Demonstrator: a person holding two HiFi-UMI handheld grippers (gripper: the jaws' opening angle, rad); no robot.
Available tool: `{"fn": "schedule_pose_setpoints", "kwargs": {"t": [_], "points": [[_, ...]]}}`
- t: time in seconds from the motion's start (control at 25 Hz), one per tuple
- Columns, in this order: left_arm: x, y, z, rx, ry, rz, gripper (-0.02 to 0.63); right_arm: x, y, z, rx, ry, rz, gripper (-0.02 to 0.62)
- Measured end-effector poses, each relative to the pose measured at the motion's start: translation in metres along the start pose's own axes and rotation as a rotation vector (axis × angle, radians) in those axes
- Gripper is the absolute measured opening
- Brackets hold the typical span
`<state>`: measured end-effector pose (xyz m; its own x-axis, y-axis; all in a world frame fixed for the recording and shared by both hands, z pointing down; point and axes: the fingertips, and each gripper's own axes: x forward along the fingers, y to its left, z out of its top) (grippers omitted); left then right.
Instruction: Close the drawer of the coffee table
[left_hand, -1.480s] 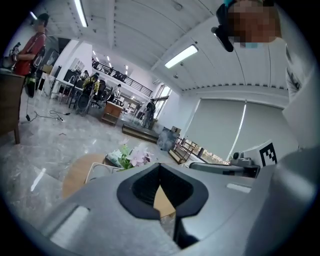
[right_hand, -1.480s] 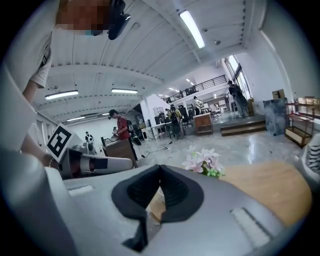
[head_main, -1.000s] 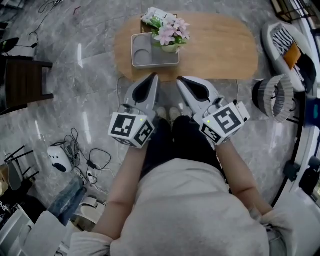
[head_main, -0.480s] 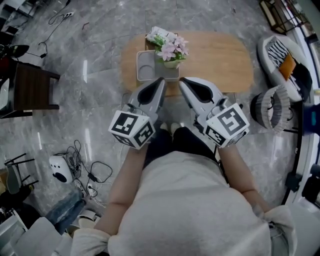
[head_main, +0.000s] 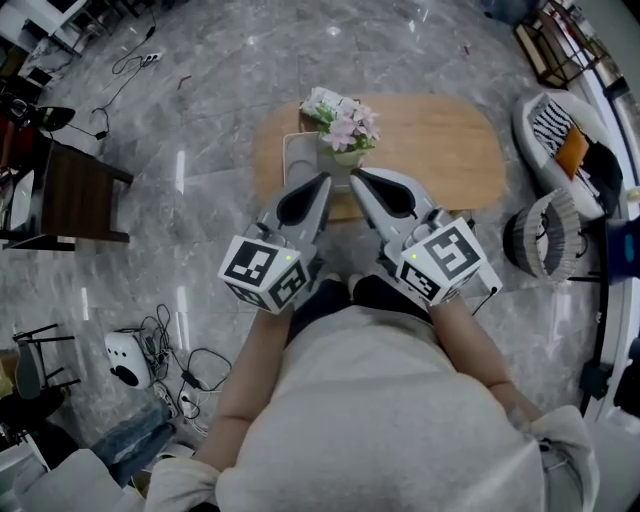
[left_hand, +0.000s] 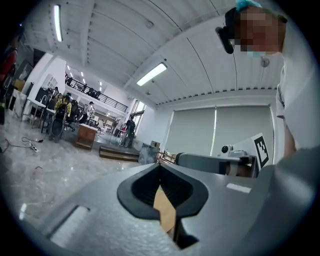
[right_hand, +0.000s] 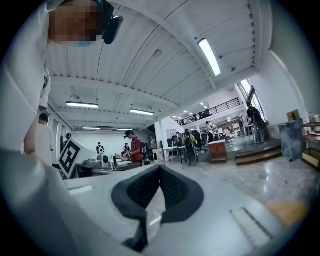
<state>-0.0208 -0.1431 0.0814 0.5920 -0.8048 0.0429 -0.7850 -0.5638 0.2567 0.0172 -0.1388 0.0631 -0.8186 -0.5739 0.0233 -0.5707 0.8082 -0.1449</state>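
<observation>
Drawer not visible in any view: the near edge of the coffee table (head_main: 440, 150) is covered by both grippers in the head view, so open or closed can't be told. The wooden oval table sits straight ahead of the person, with a grey tray (head_main: 292, 160) and a pot of pink flowers (head_main: 346, 128) at its left end, the tray partly cut off behind the left gripper (head_main: 322, 180). Both gripper views tilt up at ceiling and hall; only a tan sliver shows through the left gripper (left_hand: 160, 167) gap. The left gripper and right gripper (head_main: 355, 176) are held side by side in front of the torso, pointing forward at the table, tips close together, marker cubes toward the body. Right gripper (right_hand: 160, 167): jaws together, empty. Left jaws the same, tips meeting, gripping nothing.
</observation>
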Motion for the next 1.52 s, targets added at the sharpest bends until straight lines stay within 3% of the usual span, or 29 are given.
{"fn": "schedule_pose_setpoints", "kwargs": {"t": [0.24,0.56,1.08,1.52], "points": [[-0.006,0.003,0.008,-0.005,-0.025,0.030,0.002,0.003,0.010,0.005,-0.024,0.013,0.046,0.003],[-0.016,0.001,0.009,-0.020,-0.061,0.039,0.002,0.000,0.016,0.007,-0.074,-0.008,0.026,0.003],[-0.020,-0.002,0.006,-0.034,-0.069,0.029,0.002,-0.002,0.025,0.005,-0.095,-0.003,0.059,0.003],[-0.018,-0.005,0.001,-0.049,-0.059,0.022,0.002,-0.004,0.021,-0.004,-0.109,0.034,0.030,0.003]]}}
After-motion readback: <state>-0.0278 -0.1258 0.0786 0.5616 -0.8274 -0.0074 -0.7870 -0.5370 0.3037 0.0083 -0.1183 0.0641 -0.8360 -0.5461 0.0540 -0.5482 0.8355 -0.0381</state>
